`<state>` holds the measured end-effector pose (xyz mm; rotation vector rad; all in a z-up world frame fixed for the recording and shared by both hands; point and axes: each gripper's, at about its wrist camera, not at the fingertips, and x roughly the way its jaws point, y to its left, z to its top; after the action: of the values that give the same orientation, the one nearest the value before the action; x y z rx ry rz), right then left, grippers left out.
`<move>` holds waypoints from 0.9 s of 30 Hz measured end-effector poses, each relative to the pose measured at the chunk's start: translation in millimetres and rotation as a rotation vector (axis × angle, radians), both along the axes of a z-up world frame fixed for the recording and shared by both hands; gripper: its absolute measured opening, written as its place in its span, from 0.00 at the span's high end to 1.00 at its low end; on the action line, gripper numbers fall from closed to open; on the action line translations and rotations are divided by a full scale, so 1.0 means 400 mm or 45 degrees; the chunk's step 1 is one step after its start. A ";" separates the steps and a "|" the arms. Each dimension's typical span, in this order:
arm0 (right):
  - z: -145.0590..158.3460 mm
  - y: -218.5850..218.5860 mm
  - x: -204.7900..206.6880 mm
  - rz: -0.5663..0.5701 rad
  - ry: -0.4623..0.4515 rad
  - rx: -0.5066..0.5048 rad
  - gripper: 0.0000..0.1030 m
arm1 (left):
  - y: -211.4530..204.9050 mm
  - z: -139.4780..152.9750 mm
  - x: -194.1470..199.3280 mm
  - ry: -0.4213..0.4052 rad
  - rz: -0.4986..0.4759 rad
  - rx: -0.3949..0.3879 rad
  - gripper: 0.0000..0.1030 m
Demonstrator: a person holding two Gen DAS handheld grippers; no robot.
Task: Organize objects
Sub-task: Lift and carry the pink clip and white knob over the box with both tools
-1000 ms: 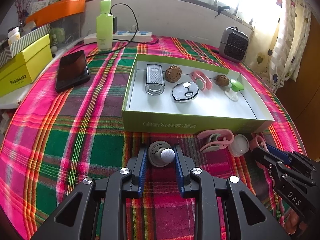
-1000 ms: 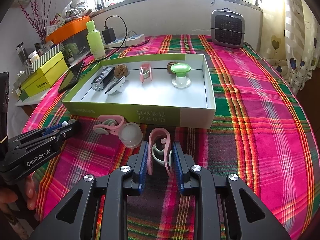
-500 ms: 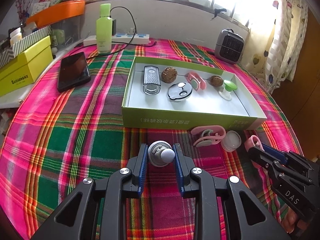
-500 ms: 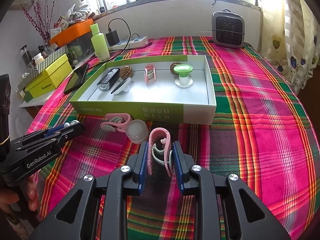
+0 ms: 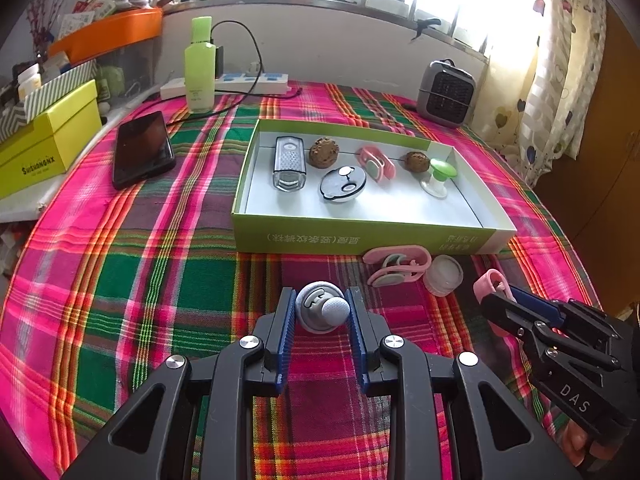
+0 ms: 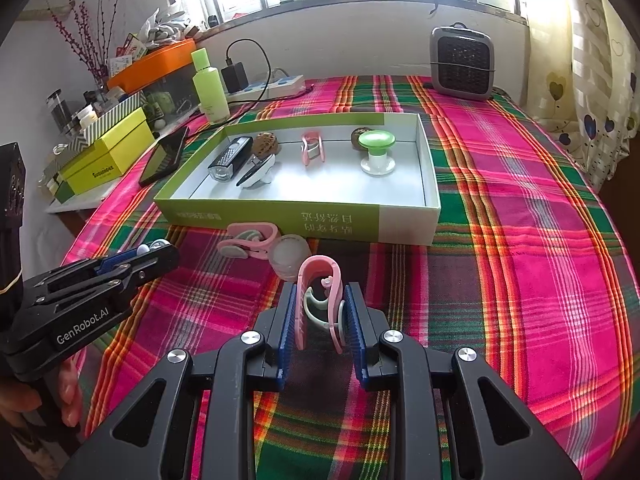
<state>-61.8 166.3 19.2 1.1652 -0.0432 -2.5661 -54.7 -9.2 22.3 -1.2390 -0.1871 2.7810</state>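
Note:
My left gripper (image 5: 321, 312) is shut on a round grey knob piece (image 5: 322, 308) and holds it above the plaid cloth in front of the green box (image 5: 360, 236). My right gripper (image 6: 320, 312) is shut on a pink clip (image 6: 320, 292), held above the cloth before the green box (image 6: 304, 220). The box holds a bike light (image 5: 289, 162), two brown balls, a round black-and-white piece (image 5: 343, 184), a pink clip (image 5: 376, 163) and a green-topped stopper (image 5: 439, 178). Another pink clip (image 5: 398, 266) and a clear round lid (image 5: 443, 275) lie on the cloth by the box's front wall.
A black phone (image 5: 142, 150) lies left of the box. A green bottle (image 5: 199, 66), a power strip (image 5: 240, 82) and a small grey heater (image 5: 445, 94) stand at the back. Yellow boxes (image 5: 44, 140) sit at the left edge.
Both grippers have risen and drawn back a little from the box, each still holding its object. The things on the cloth and in the box have not moved.

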 end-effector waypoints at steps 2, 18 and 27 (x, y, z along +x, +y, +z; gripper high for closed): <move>0.005 0.001 0.002 0.001 0.004 -0.007 0.75 | 0.001 0.003 0.001 0.002 0.000 0.002 0.77; 0.035 -0.011 0.000 0.021 0.036 -0.026 0.75 | 0.015 0.039 -0.004 0.049 -0.025 -0.013 0.77; 0.055 -0.011 -0.017 0.030 0.055 -0.041 0.75 | 0.017 0.052 -0.023 0.057 -0.022 -0.008 0.77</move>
<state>-68.7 161.8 41.3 1.0915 -0.0597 -2.5594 -63.9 -2.3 43.1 -1.1727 -0.1636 2.7935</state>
